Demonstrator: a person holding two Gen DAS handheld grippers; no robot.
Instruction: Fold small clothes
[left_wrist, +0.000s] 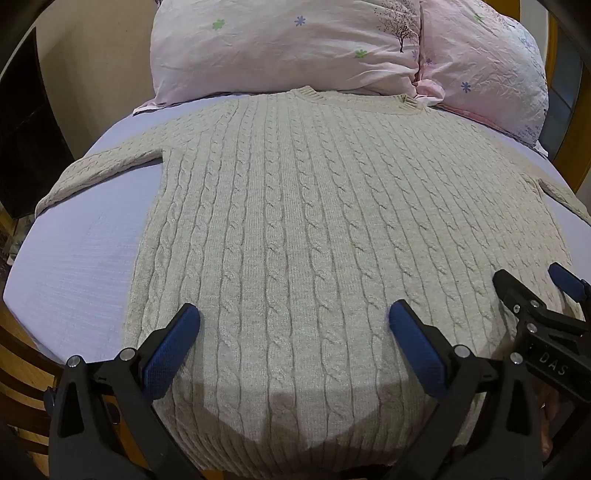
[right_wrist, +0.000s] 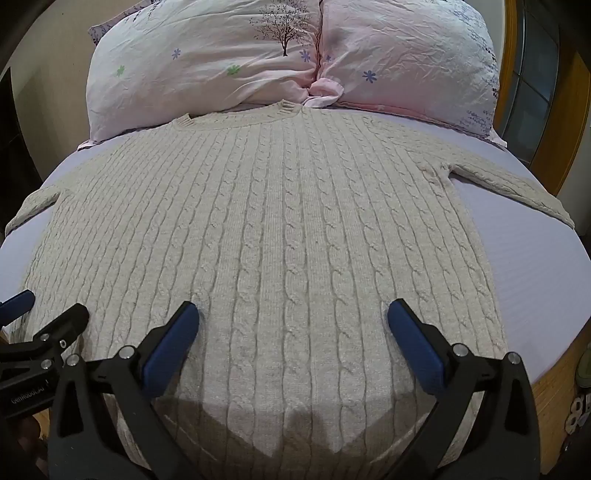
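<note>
A cream cable-knit sweater (left_wrist: 295, 221) lies flat on the bed, collar toward the pillows, both sleeves spread outward; it also shows in the right wrist view (right_wrist: 277, 229). My left gripper (left_wrist: 293, 317) is open and empty, hovering over the hem's left part. My right gripper (right_wrist: 291, 317) is open and empty over the hem's right part. The right gripper also shows at the right edge of the left wrist view (left_wrist: 532, 284), and the left gripper at the left edge of the right wrist view (right_wrist: 48, 306). The hem's edge is hidden below the grippers.
The bed has a lilac sheet (left_wrist: 74, 258), also seen in the right wrist view (right_wrist: 535, 266). Two pink floral pillows (left_wrist: 288, 48) (right_wrist: 406, 59) lie just beyond the collar. A wooden bed frame (right_wrist: 554, 365) shows at the right and a wooden floor (left_wrist: 22, 369) at the left.
</note>
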